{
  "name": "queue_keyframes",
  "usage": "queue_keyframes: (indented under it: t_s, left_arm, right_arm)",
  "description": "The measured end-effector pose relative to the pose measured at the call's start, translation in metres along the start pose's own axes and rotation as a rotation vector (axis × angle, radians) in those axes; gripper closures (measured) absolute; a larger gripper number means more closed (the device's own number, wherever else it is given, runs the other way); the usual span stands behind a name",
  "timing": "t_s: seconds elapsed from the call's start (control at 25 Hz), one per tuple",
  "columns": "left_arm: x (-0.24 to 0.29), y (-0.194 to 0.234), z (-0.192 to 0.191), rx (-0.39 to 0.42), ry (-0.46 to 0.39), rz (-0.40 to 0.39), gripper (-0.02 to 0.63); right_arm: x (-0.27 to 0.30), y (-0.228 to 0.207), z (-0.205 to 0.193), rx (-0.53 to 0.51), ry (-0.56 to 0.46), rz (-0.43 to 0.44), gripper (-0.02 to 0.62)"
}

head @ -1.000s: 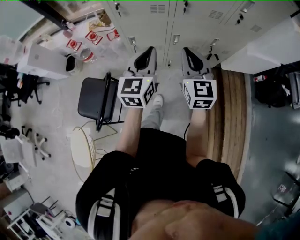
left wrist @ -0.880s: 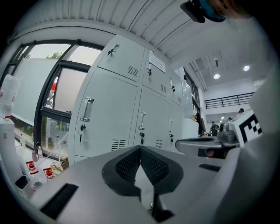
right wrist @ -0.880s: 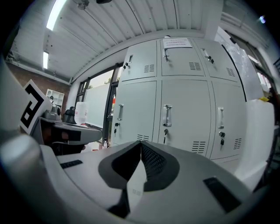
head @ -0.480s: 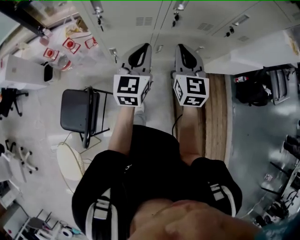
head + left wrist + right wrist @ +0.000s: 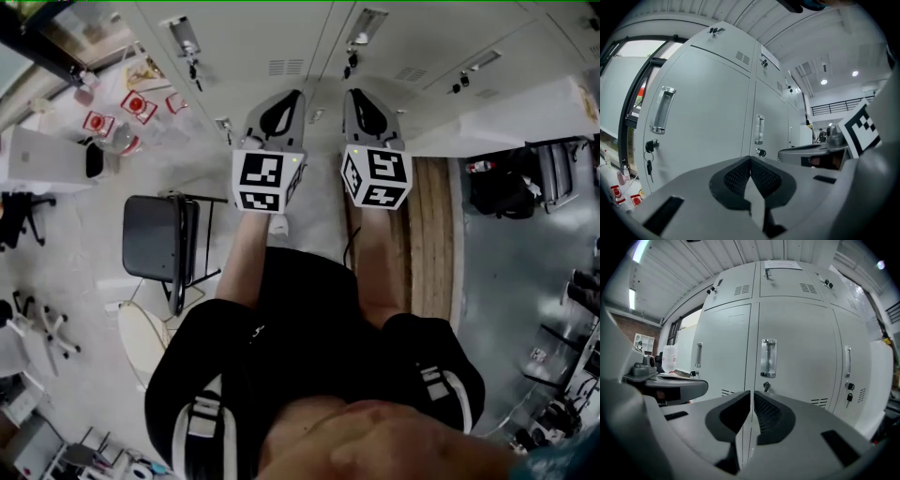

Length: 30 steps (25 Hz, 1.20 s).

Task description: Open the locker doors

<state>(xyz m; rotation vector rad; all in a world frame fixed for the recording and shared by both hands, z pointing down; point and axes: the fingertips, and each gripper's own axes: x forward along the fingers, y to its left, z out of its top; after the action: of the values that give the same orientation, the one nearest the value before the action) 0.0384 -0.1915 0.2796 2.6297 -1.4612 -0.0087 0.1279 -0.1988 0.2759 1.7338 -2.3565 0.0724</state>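
Even indoor light; fisheye edge distortion, dark vignetted corners.

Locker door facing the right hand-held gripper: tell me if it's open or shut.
Shut: the door lies flush with its neighbours, no gap showing.

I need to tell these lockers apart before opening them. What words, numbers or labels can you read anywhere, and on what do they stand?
No text reads clearly in any view.
White sheet on the upper locker door: print too small to read.
Red-and-white packs at the head view's upper left: blurred, unreadable.
Marker cubes: black square patterns, no words.
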Motion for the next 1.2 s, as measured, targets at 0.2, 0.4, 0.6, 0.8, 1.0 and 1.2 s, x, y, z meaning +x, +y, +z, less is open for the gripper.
queue_keyframes:
  t_s: [0.2,0.4,0.6,0.8,1.0,1.2]
  left_arm:
    - [0.012,0.002,-0.002,-0.009,0.009,-0.007,0.597]
    - [0.022,-0.001,0.002,-0.006,0.007,-0.005,0.597]
    - [0.031,0.000,0.004,-0.009,0.011,0.023,0.597]
    - [0.041,0.001,0.006,-0.007,0.015,0.060,0.597]
    - [0.048,0.004,0.004,-0.013,0.031,0.085,0.597]
    - [0.050,0.012,0.002,-0.020,0.032,0.115,0.597]
  right_arm:
    - [0.009,-0.005,0.000,0.016,0.007,0.021,0.503]
    - [0.016,-0.018,0.001,0.019,0.014,0.018,0.502]
    - [0.028,-0.026,0.003,0.012,0.028,0.032,0.502]
    - [0.040,-0.034,0.006,0.048,0.014,0.066,0.503]
    - [0.051,-0.039,0.004,0.084,0.015,0.095,0.503]
    - [0.060,-0.038,-0.001,0.086,0.028,0.115,0.507]
